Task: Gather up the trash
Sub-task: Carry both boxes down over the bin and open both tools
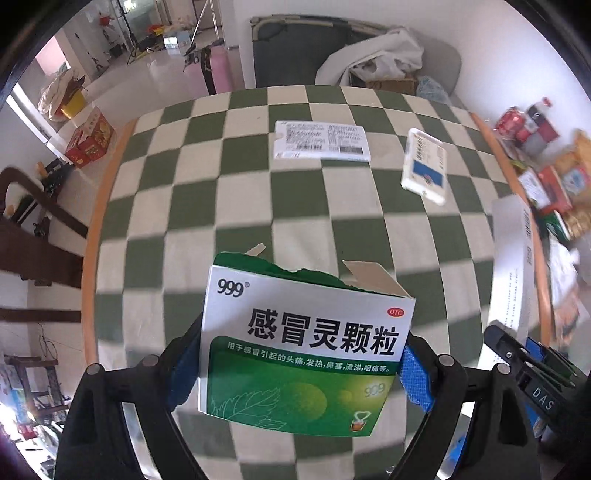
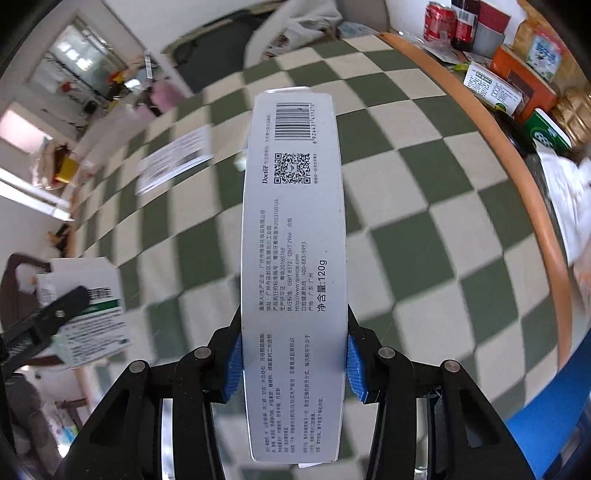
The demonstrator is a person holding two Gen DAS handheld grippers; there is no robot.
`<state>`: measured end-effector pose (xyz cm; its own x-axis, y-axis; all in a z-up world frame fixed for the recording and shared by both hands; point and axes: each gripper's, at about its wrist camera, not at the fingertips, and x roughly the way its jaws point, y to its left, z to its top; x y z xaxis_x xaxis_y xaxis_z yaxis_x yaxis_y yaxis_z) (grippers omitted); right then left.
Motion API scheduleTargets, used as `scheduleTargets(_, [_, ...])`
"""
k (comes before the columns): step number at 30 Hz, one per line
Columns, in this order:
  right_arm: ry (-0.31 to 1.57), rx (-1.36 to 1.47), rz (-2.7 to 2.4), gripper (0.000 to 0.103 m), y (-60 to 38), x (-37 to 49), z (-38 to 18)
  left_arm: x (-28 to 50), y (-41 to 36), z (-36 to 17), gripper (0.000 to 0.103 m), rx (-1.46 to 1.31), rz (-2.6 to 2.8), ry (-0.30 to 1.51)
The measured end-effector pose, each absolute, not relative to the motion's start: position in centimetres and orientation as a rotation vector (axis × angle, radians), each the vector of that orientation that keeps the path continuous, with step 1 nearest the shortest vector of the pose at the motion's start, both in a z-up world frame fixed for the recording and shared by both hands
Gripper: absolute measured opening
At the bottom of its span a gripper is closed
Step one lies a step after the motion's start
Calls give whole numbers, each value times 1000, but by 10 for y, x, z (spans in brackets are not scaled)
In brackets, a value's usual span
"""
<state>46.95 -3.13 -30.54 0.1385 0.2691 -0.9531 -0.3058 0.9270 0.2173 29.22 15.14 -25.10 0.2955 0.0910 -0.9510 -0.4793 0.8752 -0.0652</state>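
Our left tongs [image 1: 303, 373] are clenched on a medicine box [image 1: 306, 354], blue ribbed pads pressing its two side edges. The box is glossy white and green cardboard with bold black lettering and a leaf drawing; its top is torn open, a ragged green edge and a bare grey flap standing up. It hangs above the worktop [image 1: 192, 206] and blocks our view of the near squares.

Our right tongs [image 2: 293, 363] grip a long carton [image 2: 293, 236] by its narrow sides. It is matte pale grey card, slim and rectangular, printed with a barcode, a square code and small text, and it points away from us, hiding a central strip of the worktop [image 2: 424, 229].

The worktop is round, covered in a green and cream checked cloth with an orange-brown rim. Lying flat on it, well apart from both held boxes, are a white printed packet [image 1: 321, 140] and, to its right, a small white and blue box [image 1: 424, 166], slightly tilted.

Beyond the right rim we see a crowded heap: red drink cans [image 2: 439, 20], an orange carton [image 2: 517, 77] and a white bag [image 2: 565, 192]. Behind the far edge lies crumpled white fabric [image 1: 376, 55] against a dark frame.
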Motion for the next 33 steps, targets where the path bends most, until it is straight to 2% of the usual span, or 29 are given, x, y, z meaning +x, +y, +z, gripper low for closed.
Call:
scheduleTargets(7, [1304,-53,500,48,-45,310,-263,136,135,-242,89,-398,350,1166])
scheduleTargets(14, [1395,-84,554,48,-62,135,-273,7,124,-274,89,-449,308,1250])
scheduleTargets(18, [1527,-122,582,48,-73,59,-313,-45,123,-314,89,-503,329,1334])
scheduleTargets(24, [1732,-111,573,48,-90,1,-396,-81,120,-405,89,-613,358,1451])
scheduleTargets(33, [2003,-54,548,48,-84,-12,-598,-68,125,-607,91,-705,362,1617])
